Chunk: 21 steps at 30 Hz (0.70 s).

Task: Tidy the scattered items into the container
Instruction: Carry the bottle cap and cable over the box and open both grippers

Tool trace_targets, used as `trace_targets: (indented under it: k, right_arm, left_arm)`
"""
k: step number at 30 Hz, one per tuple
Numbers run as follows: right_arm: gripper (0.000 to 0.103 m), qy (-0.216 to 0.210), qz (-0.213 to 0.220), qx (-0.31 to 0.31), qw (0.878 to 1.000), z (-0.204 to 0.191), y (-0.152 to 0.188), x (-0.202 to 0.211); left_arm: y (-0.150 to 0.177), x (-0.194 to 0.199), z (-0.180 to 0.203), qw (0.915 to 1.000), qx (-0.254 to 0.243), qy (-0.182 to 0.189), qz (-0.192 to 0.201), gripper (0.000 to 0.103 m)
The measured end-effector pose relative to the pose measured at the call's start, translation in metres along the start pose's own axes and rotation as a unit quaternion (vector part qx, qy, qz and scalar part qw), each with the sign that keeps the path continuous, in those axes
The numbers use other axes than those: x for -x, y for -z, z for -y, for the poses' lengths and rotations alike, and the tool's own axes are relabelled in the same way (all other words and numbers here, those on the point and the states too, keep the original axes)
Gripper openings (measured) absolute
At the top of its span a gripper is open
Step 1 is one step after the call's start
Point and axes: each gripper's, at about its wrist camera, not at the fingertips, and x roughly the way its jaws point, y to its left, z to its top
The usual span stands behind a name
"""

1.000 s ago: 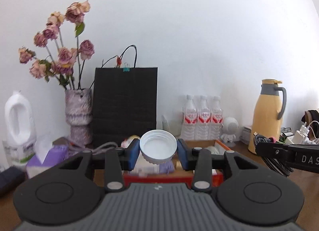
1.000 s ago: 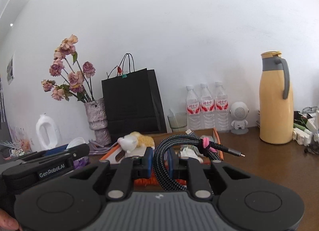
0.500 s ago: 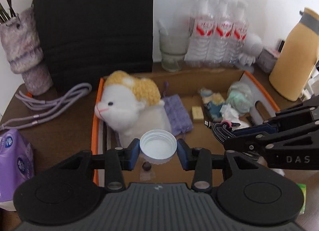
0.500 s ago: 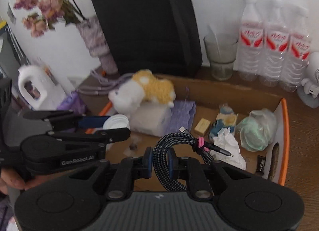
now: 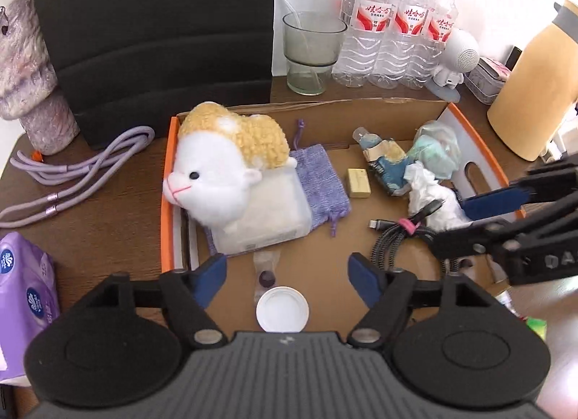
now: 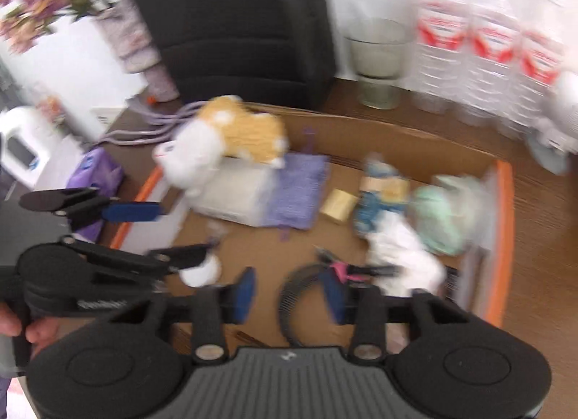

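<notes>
Half a second ago we held both items; now our left gripper (image 5: pixel 287 269) stands wide open and empty, the white lid (image 5: pixel 282 314) lying at 6 o'clock on the floor of the cardboard box (image 5: pixel 361 108). Our right gripper (image 6: pixel 289 290) is also spread open, the braided cable (image 5: pixel 395 234) dropped at 3 o'clock. Farther off at 10 o'clock, the purple cord (image 5: pixel 72 169) on the counter (image 5: pixel 108 216) looks the likely next pickup.

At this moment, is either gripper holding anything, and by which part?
Nothing is held. The left gripper is open above the white cap on the box floor; the right gripper is open around the coiled cable.
</notes>
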Motion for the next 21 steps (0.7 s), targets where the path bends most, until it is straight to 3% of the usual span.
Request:
trace_targets:
  k: [1, 2, 6, 7, 9, 10, 12, 14, 18, 20, 21]
  right_arm:
    - [0.068, 0.010, -0.013, -0.008, 1.000, 0.005, 0.000, 0.004]
    - [0.071, 0.021, -0.025, -0.014, 0.999, 0.011, 0.000, 0.008]
    - [0.071, 0.054, -0.024, -0.038, 0.998, 0.023, 0.016, 0.022]
    - [0.073, 0.057, -0.020, -0.043, 0.997, 0.024, 0.022, 0.025]
    - [0.073, 0.073, -0.001, -0.048, 0.996, 0.022, 0.033, 0.029]
    - [0.075, 0.082, 0.014, -0.044, 0.996, 0.019, 0.038, 0.032]
    - [0.078, 0.091, 0.065, -0.028, 0.993, 0.008, 0.052, 0.041]
    - [0.079, 0.089, 0.132, -0.005, 0.987, -0.003, 0.070, 0.049]
    - [0.079, 0.089, 0.292, 0.016, 0.952, -0.015, 0.117, 0.055]
    - [0.078, 0.100, 0.329, 0.012, 0.939, -0.019, 0.134, 0.047]
    - [0.077, 0.110, 0.334, 0.012, 0.936, -0.022, 0.140, 0.043]
  left_arm:
    - [-0.003, 0.002, 0.001, 1.0000, 0.000, -0.003, -0.002, 0.084]
    - [-0.004, 0.004, 0.001, 1.0000, 0.003, -0.007, -0.002, 0.084]
    - [0.001, 0.012, 0.001, 0.9992, 0.041, -0.002, -0.005, 0.084]
    - [0.004, 0.016, 0.004, 0.9988, 0.048, -0.010, 0.002, 0.084]
    - [0.015, 0.032, 0.016, 0.9960, 0.050, -0.041, 0.062, 0.085]
    - [0.025, 0.043, 0.023, 0.9911, 0.038, -0.052, 0.116, 0.090]
    - [0.057, 0.061, 0.035, 0.9686, 0.019, -0.073, 0.237, 0.100]
    - [0.086, 0.070, 0.044, 0.9484, 0.002, -0.083, 0.306, 0.100]
    - [0.130, 0.074, 0.051, 0.9269, 0.028, -0.075, 0.367, 0.100]
    - [0.145, 0.071, 0.050, 0.9214, 0.042, -0.076, 0.379, 0.100]
    - [0.148, 0.070, 0.049, 0.9229, 0.049, -0.080, 0.373, 0.100]
